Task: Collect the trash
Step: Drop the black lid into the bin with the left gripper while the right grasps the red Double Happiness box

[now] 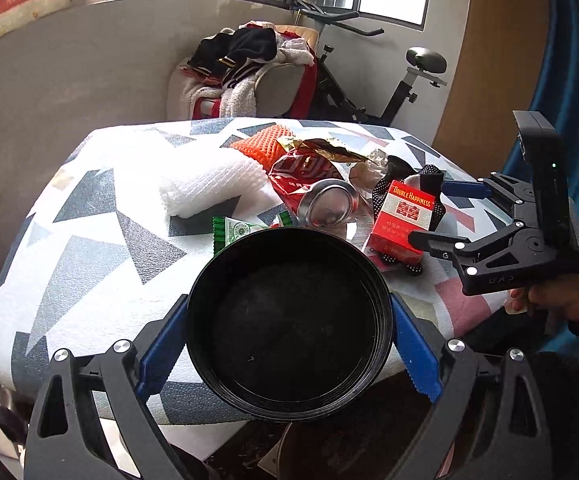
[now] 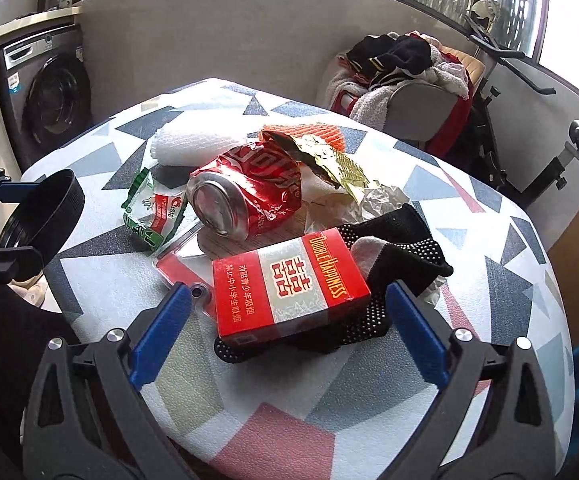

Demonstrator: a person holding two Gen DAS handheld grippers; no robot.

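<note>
Reaching in: I have the right gripper [image 2: 289, 330] with its jaws spread wide and empty, one blue pad on each side of the red cigarette pack [image 2: 289, 286], neither pad touching it.
Landmark: I place everything else from that pack, near the middle of the patterned table [image 2: 489, 240].
Pack: a stiff, light cardboard box; I judge the two long flat sides the best hold, with gentle pressure so it does not buckle.
Under the pack: a black dotted glove [image 2: 405, 240], soft and limp, likely to drag along.
Behind the pack: a crushed red soda can [image 2: 245, 196], light, slick, dented; I would pinch across its flattened waist.
Left of the pack: a green snack wrapper [image 2: 151, 216], flimsy.
Left gripper [image 1: 289, 340]: holding a round black lid [image 1: 289, 320] across its rim, jaws wide.
</note>
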